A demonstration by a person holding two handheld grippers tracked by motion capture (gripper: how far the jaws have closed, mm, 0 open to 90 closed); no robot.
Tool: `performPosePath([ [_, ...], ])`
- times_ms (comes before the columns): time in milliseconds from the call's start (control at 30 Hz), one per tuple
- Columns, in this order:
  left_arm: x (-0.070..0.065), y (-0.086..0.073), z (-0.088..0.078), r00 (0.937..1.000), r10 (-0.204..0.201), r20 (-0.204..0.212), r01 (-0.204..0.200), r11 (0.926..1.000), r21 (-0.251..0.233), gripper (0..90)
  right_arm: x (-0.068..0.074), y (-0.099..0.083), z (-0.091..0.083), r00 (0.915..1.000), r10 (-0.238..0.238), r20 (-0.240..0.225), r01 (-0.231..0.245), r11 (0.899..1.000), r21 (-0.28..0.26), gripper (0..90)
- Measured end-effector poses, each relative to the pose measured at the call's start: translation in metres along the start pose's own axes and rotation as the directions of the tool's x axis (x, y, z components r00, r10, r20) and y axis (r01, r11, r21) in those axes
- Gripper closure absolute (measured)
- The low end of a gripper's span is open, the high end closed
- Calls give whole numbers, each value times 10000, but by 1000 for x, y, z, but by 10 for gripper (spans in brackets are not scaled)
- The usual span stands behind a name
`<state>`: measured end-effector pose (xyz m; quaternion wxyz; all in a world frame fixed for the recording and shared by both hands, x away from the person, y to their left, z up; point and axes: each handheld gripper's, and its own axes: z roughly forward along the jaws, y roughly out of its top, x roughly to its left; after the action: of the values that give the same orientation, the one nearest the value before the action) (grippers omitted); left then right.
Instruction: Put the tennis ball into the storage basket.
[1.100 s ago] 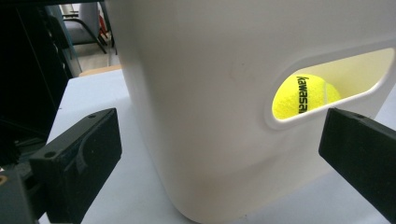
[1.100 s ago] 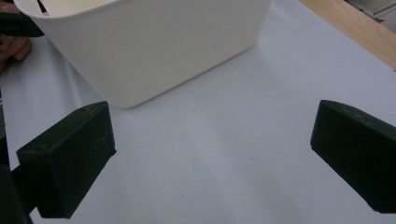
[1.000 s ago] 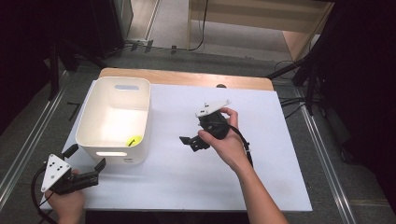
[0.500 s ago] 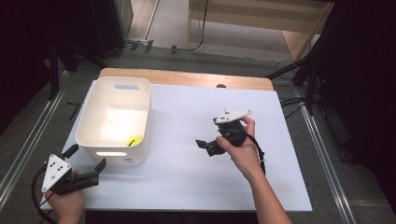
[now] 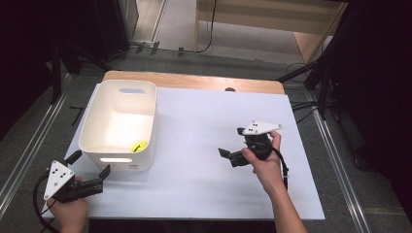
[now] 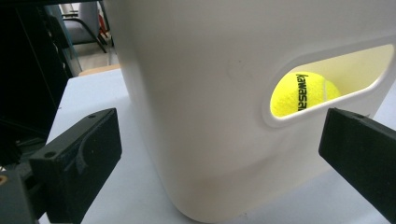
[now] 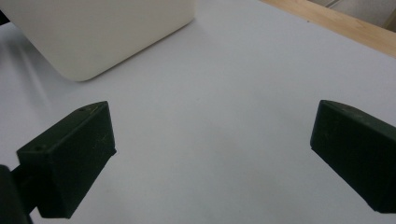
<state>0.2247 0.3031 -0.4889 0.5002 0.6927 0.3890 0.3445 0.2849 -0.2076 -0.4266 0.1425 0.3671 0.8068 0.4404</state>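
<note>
A yellow ball (image 6: 302,93) with black lettering sits in a cream-white bin (image 5: 92,127) on a white sheet (image 5: 194,145).

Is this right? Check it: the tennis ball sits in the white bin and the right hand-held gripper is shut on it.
Not quite. The ball is in the bin, but the right hand-held gripper is open and empty, as the right gripper view shows.

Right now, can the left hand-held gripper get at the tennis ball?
Probably not directly: the white bin's wall stands between the left hand-held gripper and the tennis ball; it would have to lift over the rim.
</note>
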Motion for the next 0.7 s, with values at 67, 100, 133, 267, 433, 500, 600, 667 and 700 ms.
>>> performPosePath([
  [67, 0, 0, 0, 10000, 5, -3, -5, 10000, 8, 0, -3, -5, -3, 9999, 87, 105, -86, 9999, -87, 0],
  [100, 0, 0, 0, 10000, 6, -3, -6, 10000, 3, 0, -4, -7, -5, 9998, 130, 140, -128, 9998, -147, 0],
  [133, 0, 0, 0, 10000, 12, 0, -12, 10000, 7, 0, -5, -9, -7, 9997, 171, 165, -167, 9996, -207, 0],
  [267, 0, 0, 0, 10000, 9, 5, -9, 10000, -12, 0, -10, -18, -15, 9991, 299, 285, -286, 9986, -442, 0],
  [433, 0, 0, 0, 10000, 8, 22, -8, 10000, -26, 0, -17, -29, -26, 9971, 589, 491, -552, 9957, -749, 0],
  [500, 0, 0, 0, 10000, -5, 16, 5, 10000, -28, 0, -20, -34, -30, 9957, 764, 528, -718, 9939, -839, 0],
  [600, 0, 0, 0, 10000, -3, 9, 3, 10000, -20, 0, -24, -43, -35, 9936, 867, 727, -799, 9926, -919, 0],
  [667, 0, 0, 0, 10000, 1, 5, -1, 10000, -11, 0, -27, -49, -38, 9919, 993, 798, -916, 9913, -950, 0],
  [700, 0, 0, 0, 10000, 4, -8, -4, 10000, -8, 0, -28, -52, -40, 9910, 1064, 817, -987, 9908, -930, 0],
])
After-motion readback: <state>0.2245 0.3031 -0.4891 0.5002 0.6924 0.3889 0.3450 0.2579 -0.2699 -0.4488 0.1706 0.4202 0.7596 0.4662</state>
